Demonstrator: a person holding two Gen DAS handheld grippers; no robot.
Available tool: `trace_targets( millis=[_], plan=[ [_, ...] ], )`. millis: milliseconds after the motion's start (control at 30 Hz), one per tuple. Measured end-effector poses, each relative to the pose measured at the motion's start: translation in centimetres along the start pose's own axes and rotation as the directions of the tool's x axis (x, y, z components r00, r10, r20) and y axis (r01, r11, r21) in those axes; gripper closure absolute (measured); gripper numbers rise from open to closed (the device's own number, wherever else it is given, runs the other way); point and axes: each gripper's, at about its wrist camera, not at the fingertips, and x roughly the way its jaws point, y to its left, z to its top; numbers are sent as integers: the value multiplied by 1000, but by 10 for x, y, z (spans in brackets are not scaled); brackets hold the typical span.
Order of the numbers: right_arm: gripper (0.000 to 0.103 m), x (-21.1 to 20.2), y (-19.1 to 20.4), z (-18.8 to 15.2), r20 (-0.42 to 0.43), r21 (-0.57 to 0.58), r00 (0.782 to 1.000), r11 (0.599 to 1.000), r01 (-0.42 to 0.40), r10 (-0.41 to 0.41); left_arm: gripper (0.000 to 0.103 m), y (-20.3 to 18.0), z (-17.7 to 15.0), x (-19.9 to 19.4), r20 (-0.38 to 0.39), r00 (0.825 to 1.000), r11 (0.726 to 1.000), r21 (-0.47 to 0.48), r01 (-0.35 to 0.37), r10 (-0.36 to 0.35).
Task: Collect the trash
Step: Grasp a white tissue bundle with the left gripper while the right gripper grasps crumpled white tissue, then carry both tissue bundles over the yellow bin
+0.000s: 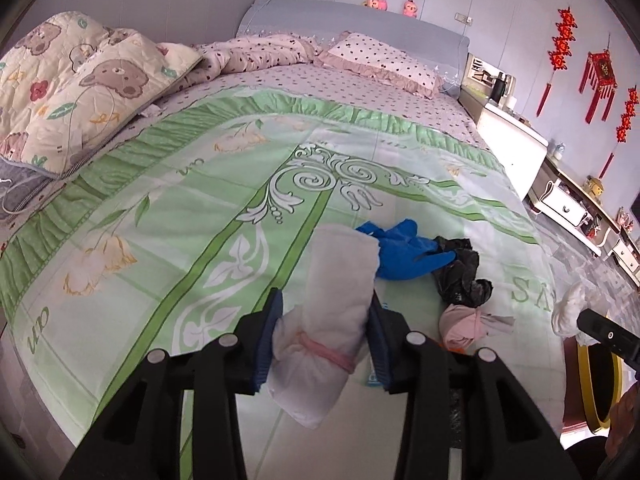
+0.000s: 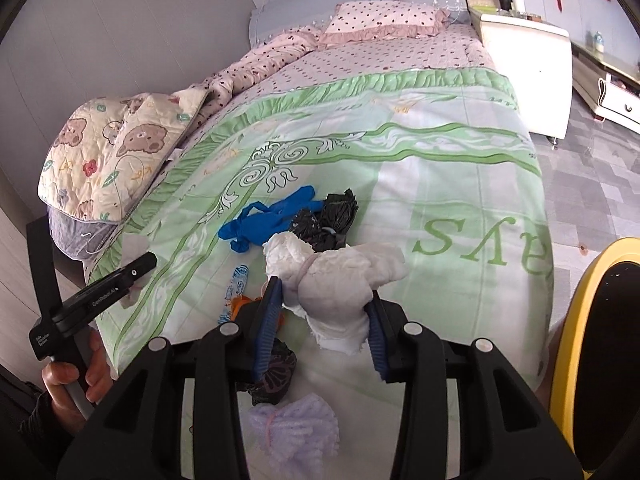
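Observation:
My left gripper (image 1: 326, 306) is shut on a rolled white paper bundle (image 1: 340, 276) tied with a pink band, lifted above the green bedspread (image 1: 168, 208). My right gripper (image 2: 326, 294) is shut on a crumpled white tissue bundle (image 2: 340, 280), also banded in pink and held off the bed. On the bedspread lie a blue glove (image 1: 404, 254) (image 2: 272, 216), black bags (image 1: 460, 272) (image 2: 334, 214), a pink bundle (image 1: 464, 324), a lilac foam bundle (image 2: 292, 428), a small black bundle (image 2: 276, 372) and a blue patterned wrapper (image 2: 239, 278).
A yellow-rimmed bin (image 2: 576, 320) (image 1: 600, 384) stands by the bed's near right corner. A bear-print quilt (image 1: 80, 80) and a dotted pillow (image 1: 384, 60) lie at the far end. A white nightstand (image 2: 528, 64) and low cabinets (image 1: 568, 204) line the right wall. A hand (image 2: 68, 376) holds the left gripper's handle.

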Motion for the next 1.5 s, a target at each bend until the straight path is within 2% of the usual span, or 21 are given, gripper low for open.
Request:
trace_targets(
  millis=[200, 400, 667, 967, 1133, 1500],
  plan=[
    [65, -41, 0, 8, 51, -33, 998, 999, 30, -29, 65, -27, 16, -36, 64, 997, 998, 56, 41, -45],
    [65, -85, -11, 16, 103, -28, 993, 998, 65, -61, 65, -69, 31, -74, 134, 986, 989, 125, 81, -98],
    [65, -139, -39, 23, 174, 0, 978, 993, 118, -117, 65, -131, 39, -105, 177, 971, 968, 220, 122, -163],
    [65, -185, -77, 18, 225, 40, 956, 982, 183, -187, 65, -198, 33, -115, 155, 957, 936, 296, 191, -244],
    [65, -204, -107, 9, 232, 81, 947, 975, 209, -222, 65, -238, 23, -116, 133, 948, 908, 354, 226, -288],
    [65, -223, -162, -11, 216, 164, 933, 953, 255, -287, 65, -306, -2, -104, 56, 934, 852, 431, 297, -354]
  ],
)
